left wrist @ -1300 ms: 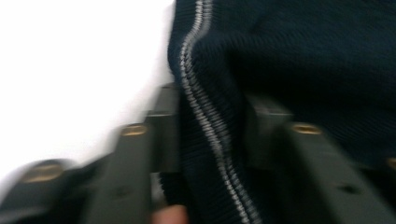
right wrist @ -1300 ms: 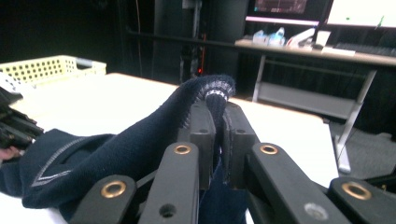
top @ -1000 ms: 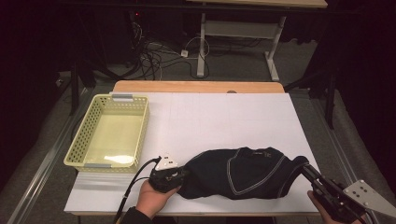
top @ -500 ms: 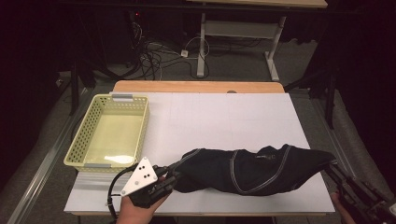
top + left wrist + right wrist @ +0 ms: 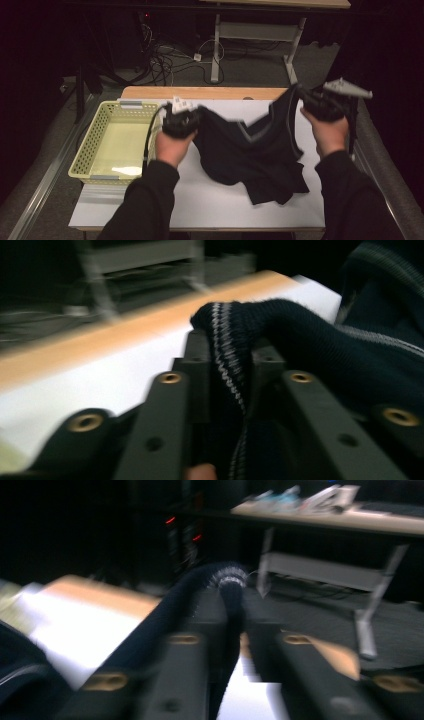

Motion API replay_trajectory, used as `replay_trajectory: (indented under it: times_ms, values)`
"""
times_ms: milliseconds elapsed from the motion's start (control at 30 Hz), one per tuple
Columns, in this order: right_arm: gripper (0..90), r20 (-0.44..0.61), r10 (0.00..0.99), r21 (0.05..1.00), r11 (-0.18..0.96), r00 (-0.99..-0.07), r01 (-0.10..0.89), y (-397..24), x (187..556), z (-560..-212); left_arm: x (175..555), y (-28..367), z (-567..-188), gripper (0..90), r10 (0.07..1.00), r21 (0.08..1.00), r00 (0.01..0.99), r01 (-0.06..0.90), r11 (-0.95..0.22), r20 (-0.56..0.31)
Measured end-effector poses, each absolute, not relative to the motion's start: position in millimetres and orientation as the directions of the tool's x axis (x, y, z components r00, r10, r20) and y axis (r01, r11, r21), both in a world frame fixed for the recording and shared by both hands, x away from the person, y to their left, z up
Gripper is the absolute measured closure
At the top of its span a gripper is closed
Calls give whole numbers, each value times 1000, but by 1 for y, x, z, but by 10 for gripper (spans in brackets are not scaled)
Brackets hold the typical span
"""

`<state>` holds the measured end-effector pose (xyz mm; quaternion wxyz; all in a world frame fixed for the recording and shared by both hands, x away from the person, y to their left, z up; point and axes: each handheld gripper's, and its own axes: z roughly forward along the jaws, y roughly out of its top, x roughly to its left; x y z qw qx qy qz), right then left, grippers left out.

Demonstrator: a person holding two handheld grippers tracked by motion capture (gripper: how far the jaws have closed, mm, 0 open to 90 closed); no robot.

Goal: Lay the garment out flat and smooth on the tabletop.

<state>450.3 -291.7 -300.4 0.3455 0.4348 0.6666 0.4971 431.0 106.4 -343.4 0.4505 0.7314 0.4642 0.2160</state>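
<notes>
Holding a dark sweater (image 5: 252, 155) up between two raised hands, the person fills the lower middle of the high view, forearms coming in from the bottom edge. At centre left of that frame the left claw (image 5: 192, 120) is clenched on a striped ribbed edge of the knit; its own view shows that edge pinched between the jaws. At the upper right the right claw (image 5: 300, 97) grips another dark edge, which its blurred view shows squeezed between its jaws. Both claws' jaws have just been opening a little, with cloth between them all the while.

Most of the sweater hangs in a bunched fold below the claws, its lower part draped over the white table (image 5: 200, 200) at lower centre. A yellow basket (image 5: 90, 150) sits at the left of the table, apart from the cloth.

The risk, judging from this, is a slip: each claw has only a thin edge, and with the jaws easing the garment's weight could pull a corner free. The bunched middle could also drag on the table and twist the cloth.
</notes>
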Motion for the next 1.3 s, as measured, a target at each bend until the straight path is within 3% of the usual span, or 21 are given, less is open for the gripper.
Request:
replay_trajectory:
  times_ms: [33, 67, 233, 300, 333, 533, 600, 700, 800, 833, 967, 1167, 1300]
  values:
    - [527, -13, 931, 958, 116, -364, 262, -291, 462, -296, 437, 107, -343, 509, 876, 854, 469, 498, -152, -118]
    - [499, -14, 934, 951, 123, -356, 285, -291, 471, -296, 437, 107, -345, 467, 876, 856, 468, 493, -154, -113]
    - [459, -14, 918, 920, 167, -395, 354, -293, 464, -330, 408, 105, -380, 406, 798, 882, 586, 440, -167, -142]
    - [451, 0, 912, 916, 165, -411, 367, -299, 447, -346, 389, 107, -399, 394, 771, 884, 619, 433, -177, -149]
    - [448, 1, 909, 913, 170, -417, 371, -302, 436, -353, 379, 108, -409, 336, 759, 880, 633, 437, -185, -155]
    - [443, -4, 894, 904, 195, -447, 382, -314, 358, -389, 312, 121, -453, 324, 700, 888, 702, 397, -232, -131]
    - [442, 10, 891, 900, 189, -454, 392, -316, 332, -402, 296, 126, -463, 253, 697, 879, 703, 412, -241, -139]
    - [442, 0, 890, 891, 207, -457, 404, -315, 298, -421, 280, 135, -476, 251, 691, 872, 707, 423, -246, -148]
    - [438, 9, 892, 886, 203, -453, 417, -314, 274, -439, 277, 142, -481, 242, 687, 864, 710, 435, -253, -156]
    - [434, 19, 892, 887, 193, -451, 420, -314, 268, -445, 277, 143, -481, 190, 692, 866, 707, 429, -259, -144]
    - [422, 37, 888, 893, 176, -458, 414, -312, 252, -464, 279, 145, -486, 145, 697, 869, 703, 423, -255, -138]
    - [417, 28, 884, 887, 193, -466, 419, -322, 253, -472, 287, 141, -490, 13, 699, 865, 699, 436, -249, -151]
    - [419, 45, 882, 896, 172, -468, 409, -329, 254, -470, 289, 146, -491, 0, 686, 870, 701, 446, -209, -194]
